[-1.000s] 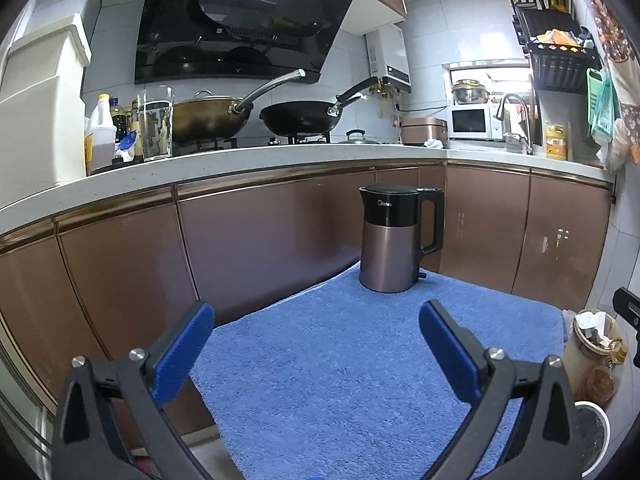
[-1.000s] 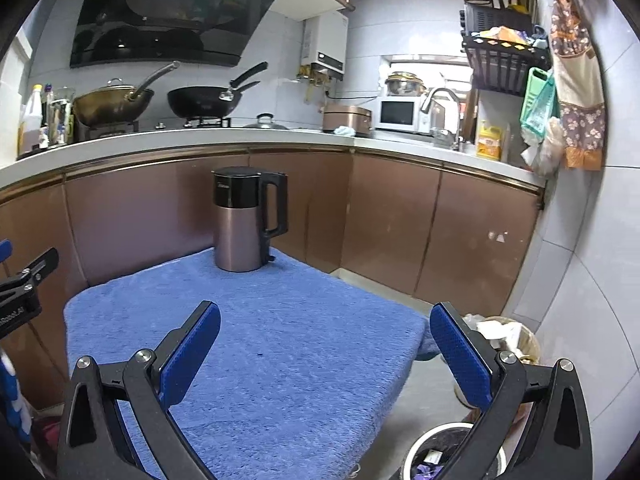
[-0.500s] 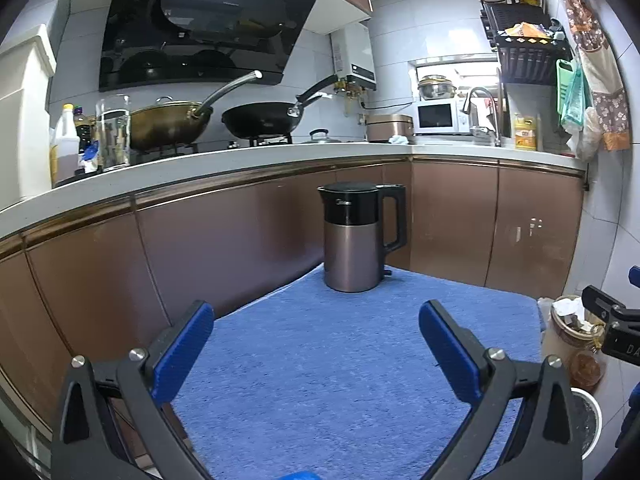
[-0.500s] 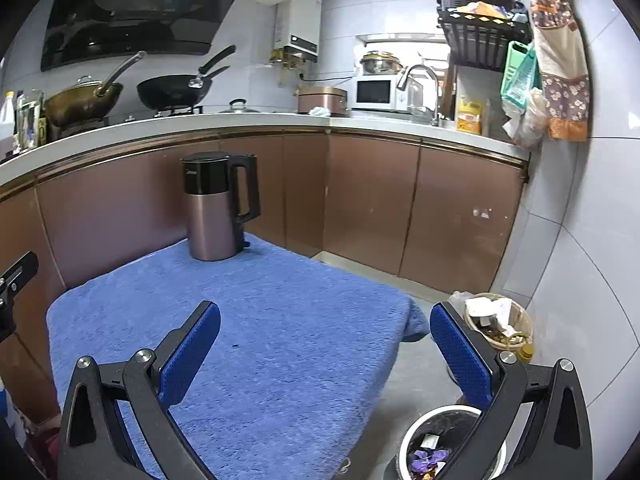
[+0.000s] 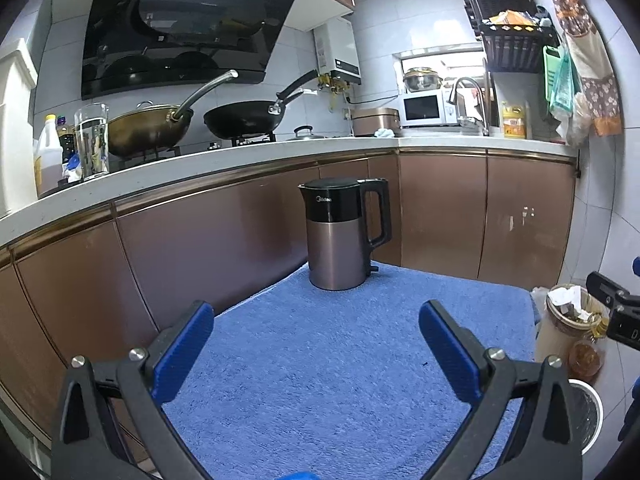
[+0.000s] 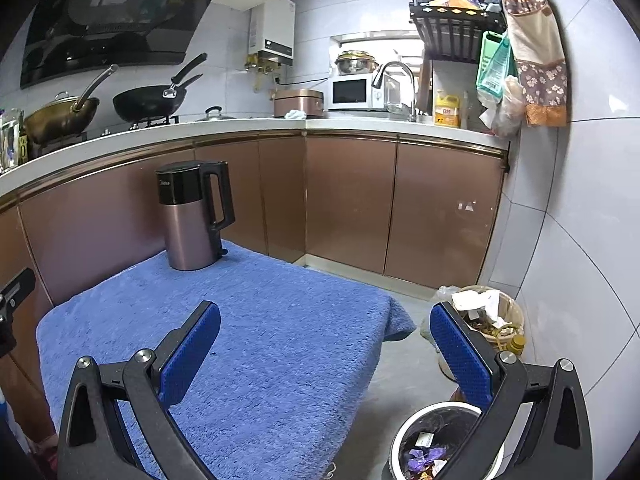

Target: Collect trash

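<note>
My left gripper [image 5: 316, 320] hangs open over the blue towel-covered table [image 5: 328, 380], nothing between its blue pads. My right gripper [image 6: 324, 324] is open too, above the table's [image 6: 280, 340] right edge. A white-rimmed bin [image 6: 432, 444] with purple and mixed wrappers inside stands on the floor under my right fingers; its rim [image 5: 588, 412] shows in the left wrist view. A woven basket [image 6: 486, 312] full of paper scraps sits by the wall, also seen as a basket [image 5: 568, 320] at right. No loose trash shows on the towel.
A brown and black electric kettle [image 5: 344, 232] stands at the table's far edge, seen again as the kettle [image 6: 192, 220]. Brown cabinets and a white counter with woks, a microwave and a sink run behind. A small amber bottle [image 6: 516, 344] sits beside the basket.
Both views have swung right over the second: the kettle slid left in the right view, and the floor bin and basket came further into sight. Both grippers stayed open.
</note>
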Action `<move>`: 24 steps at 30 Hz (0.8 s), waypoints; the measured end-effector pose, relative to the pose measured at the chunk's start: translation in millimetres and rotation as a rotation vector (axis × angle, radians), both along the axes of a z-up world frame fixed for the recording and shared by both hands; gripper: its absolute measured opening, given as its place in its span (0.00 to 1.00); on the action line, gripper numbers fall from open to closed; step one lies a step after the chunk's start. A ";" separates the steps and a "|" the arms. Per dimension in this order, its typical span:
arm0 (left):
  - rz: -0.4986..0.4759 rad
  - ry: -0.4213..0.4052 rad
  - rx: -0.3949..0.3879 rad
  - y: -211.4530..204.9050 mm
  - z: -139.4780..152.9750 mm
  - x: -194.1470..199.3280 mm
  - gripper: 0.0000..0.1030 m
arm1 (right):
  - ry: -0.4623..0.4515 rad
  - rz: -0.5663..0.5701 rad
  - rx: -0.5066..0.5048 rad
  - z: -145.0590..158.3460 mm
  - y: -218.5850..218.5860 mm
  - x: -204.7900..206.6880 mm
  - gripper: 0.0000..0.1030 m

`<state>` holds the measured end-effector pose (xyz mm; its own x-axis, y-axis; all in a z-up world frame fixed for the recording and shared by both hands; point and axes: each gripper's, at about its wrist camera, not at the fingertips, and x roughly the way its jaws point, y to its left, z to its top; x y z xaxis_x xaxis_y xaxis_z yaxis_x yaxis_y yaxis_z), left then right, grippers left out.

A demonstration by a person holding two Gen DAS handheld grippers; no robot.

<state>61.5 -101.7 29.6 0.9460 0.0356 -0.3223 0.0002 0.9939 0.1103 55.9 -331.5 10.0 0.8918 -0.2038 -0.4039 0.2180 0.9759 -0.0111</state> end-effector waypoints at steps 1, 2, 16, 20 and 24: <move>-0.002 0.001 0.000 -1.0 -0.6 -0.2 1.00 | 0.000 -0.003 -0.003 0.1 -0.6 0.0 1.00; -0.005 0.002 -0.001 -2.0 -1.1 -0.1 1.00 | -0.001 -0.007 -0.006 0.1 -0.5 0.1 1.00; -0.034 0.016 -0.020 -6.7 -3.8 0.0 1.00 | -0.010 -0.025 0.000 -1.8 -4.2 -0.3 1.00; -0.033 0.018 -0.019 -6.8 -4.8 0.2 1.00 | -0.007 -0.026 0.000 -3.6 -4.1 0.1 1.00; -0.035 0.031 -0.023 -6.0 -8.0 1.9 1.00 | -0.002 -0.025 0.000 -5.1 -2.3 1.0 1.00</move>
<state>63.4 -107.7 21.6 0.9360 -0.0046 -0.3520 0.0377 0.9955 0.0873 57.0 -333.9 4.9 0.8871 -0.2262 -0.4024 0.2426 0.9701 -0.0106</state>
